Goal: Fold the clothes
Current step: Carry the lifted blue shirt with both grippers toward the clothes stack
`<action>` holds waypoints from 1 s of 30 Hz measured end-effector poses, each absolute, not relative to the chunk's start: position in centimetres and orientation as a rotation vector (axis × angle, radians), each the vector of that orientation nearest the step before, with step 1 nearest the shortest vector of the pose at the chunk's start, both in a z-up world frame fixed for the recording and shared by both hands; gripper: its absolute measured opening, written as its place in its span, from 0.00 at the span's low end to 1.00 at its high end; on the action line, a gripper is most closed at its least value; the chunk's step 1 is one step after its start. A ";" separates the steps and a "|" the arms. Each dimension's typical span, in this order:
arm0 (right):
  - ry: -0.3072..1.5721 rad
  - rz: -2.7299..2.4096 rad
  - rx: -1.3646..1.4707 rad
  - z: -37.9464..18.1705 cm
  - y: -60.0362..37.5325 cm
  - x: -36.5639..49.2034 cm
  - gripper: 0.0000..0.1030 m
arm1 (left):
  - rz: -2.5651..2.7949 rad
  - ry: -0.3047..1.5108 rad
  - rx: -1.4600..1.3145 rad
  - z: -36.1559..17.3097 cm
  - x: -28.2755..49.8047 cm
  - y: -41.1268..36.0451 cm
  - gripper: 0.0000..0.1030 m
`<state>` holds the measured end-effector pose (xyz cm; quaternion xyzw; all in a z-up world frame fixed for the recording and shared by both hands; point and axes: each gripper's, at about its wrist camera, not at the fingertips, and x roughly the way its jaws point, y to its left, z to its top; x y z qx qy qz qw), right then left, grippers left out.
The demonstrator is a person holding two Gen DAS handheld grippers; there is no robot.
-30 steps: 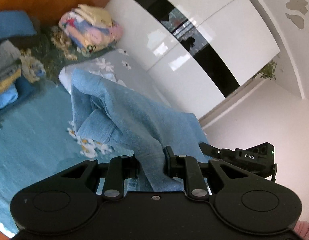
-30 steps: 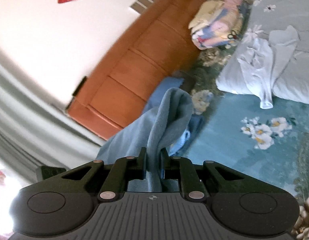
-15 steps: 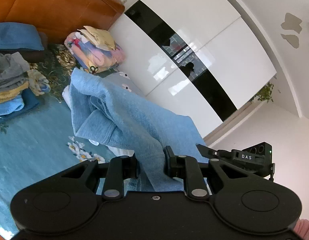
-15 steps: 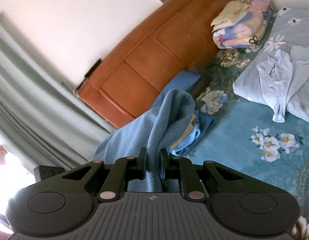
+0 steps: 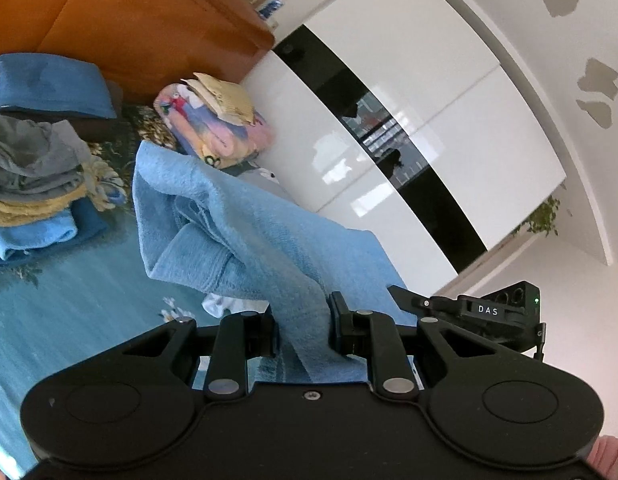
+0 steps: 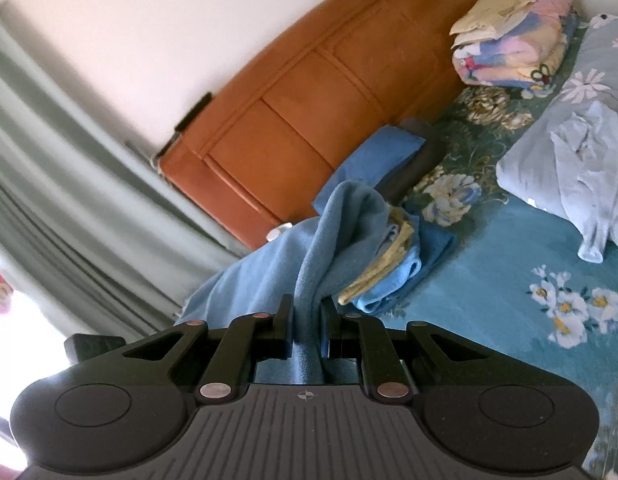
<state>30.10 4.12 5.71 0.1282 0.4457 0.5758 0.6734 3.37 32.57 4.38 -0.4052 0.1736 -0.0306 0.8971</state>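
The left gripper (image 5: 303,326) and right gripper (image 6: 307,328) are each clamping a bunched edge of the blue towel (image 5: 245,236) — suspending it above the bed (image 6: 489,300), likely to straighten it for folding.

Blues against orange wood and glossy white

A light blue terry towel (image 5: 245,236) is showing between the black plastic left gripper (image 5: 303,330) jaws; ahead of it, a teal floral bedspread (image 5: 69,300) is lying under a pastel multicoloured folded blanket (image 5: 213,128), with an orange wooden headboard (image 5: 141,16) and white-and-black glossy wardrobe (image 5: 389,120) beyond.
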 end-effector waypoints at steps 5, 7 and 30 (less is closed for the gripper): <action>1.035 1.272 0.269 5.0 10.2 32.0 0.10 | -0.076 0.368 -0.854 3.0 5.4 38.3 0.19; 1.053 1.264 0.260 4.8 12.8 32.8 0.10 | -0.079 0.379 -0.854 2.6 6.4 40.9 0.19; 1.252 1.367 0.068 -3.0 40.9 42.1 0.10 | 0.073 0.396 -0.920 -3.7 10.6 62.6 0.19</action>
